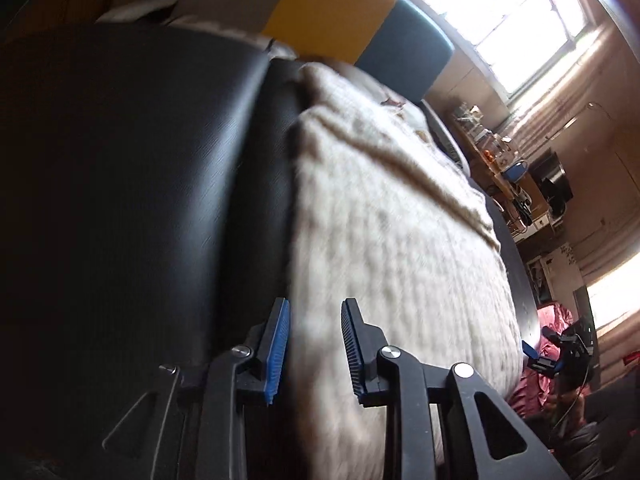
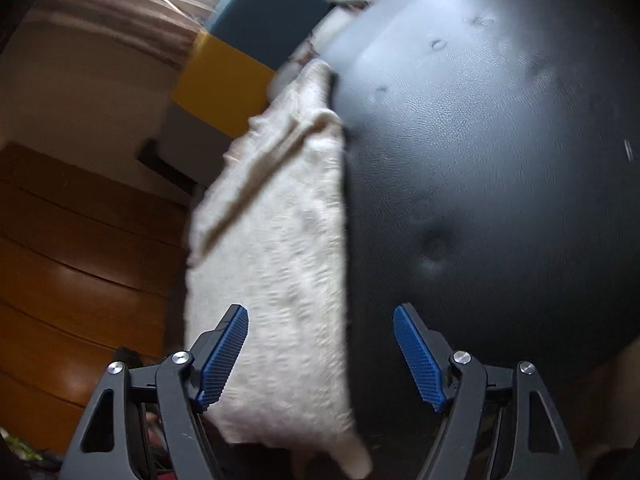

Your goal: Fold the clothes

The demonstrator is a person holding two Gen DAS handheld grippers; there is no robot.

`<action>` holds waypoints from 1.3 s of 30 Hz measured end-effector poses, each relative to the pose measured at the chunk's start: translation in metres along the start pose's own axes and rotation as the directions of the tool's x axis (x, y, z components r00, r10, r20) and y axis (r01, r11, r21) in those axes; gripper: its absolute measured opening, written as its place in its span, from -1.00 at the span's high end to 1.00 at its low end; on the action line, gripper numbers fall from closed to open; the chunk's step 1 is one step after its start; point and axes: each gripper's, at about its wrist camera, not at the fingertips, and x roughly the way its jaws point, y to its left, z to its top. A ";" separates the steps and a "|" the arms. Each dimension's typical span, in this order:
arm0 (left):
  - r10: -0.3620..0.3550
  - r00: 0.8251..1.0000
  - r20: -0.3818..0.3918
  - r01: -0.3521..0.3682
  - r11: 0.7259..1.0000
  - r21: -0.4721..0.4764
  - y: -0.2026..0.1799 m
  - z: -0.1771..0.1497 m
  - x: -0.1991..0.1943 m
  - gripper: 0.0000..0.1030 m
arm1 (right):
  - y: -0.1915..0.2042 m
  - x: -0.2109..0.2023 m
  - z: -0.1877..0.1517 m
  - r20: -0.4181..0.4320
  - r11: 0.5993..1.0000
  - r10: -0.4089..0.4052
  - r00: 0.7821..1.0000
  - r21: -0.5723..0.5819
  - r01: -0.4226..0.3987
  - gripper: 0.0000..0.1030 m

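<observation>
A cream knitted garment [image 1: 384, 216] lay spread flat on black leather upholstery [image 2: 500, 160]. Creases ran across its far end. One straight edge was sharply defined.

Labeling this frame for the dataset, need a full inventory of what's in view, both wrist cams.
knit garment: 1, cream, on the black surface, its near end between both grippers' open fingers
padded surface: 1, black leather-like, dimpled, under the garment
cushions: 2, one yellow, one blue-grey, at the far end
window: 1, bright, back wall
cluttered shelf: 1, wooden, under the window
red cloth: 1, far side
left gripper: 1, black, blue pads, open
right gripper: 1, black, blue pads, open
</observation>
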 end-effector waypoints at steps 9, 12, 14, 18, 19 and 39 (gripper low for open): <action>-0.125 0.991 -0.039 0.124 0.992 -0.023 0.014 -0.037 -0.018 0.37 | 0.036 0.050 -0.021 -0.148 0.985 0.122 0.982 -0.103 -0.138 -0.65; -0.157 0.987 -0.043 0.157 0.988 -0.011 0.012 -0.039 -0.019 0.32 | 0.041 0.052 -0.024 -0.157 0.981 0.132 0.979 -0.121 -0.152 -0.75; -0.169 0.985 -0.039 0.169 0.986 -0.012 0.012 -0.037 -0.019 0.31 | 0.042 0.052 -0.025 -0.167 0.978 0.142 0.976 -0.129 -0.164 -0.85; -0.242 0.968 -0.063 0.240 0.970 -0.040 0.010 -0.035 -0.014 0.27 | 0.052 0.057 -0.031 -0.158 0.976 0.116 0.981 -0.168 -0.142 -1.00; -0.247 0.967 -0.066 0.245 0.969 -0.040 0.007 -0.035 -0.011 0.27 | 0.055 0.058 -0.032 -0.157 0.974 0.099 0.983 -0.189 -0.128 -1.00; -0.195 0.971 -0.140 0.179 0.976 -0.120 -0.028 -0.017 0.027 0.47 | 0.034 0.046 -0.050 -0.169 0.968 -0.067 0.983 -0.250 0.023 0.71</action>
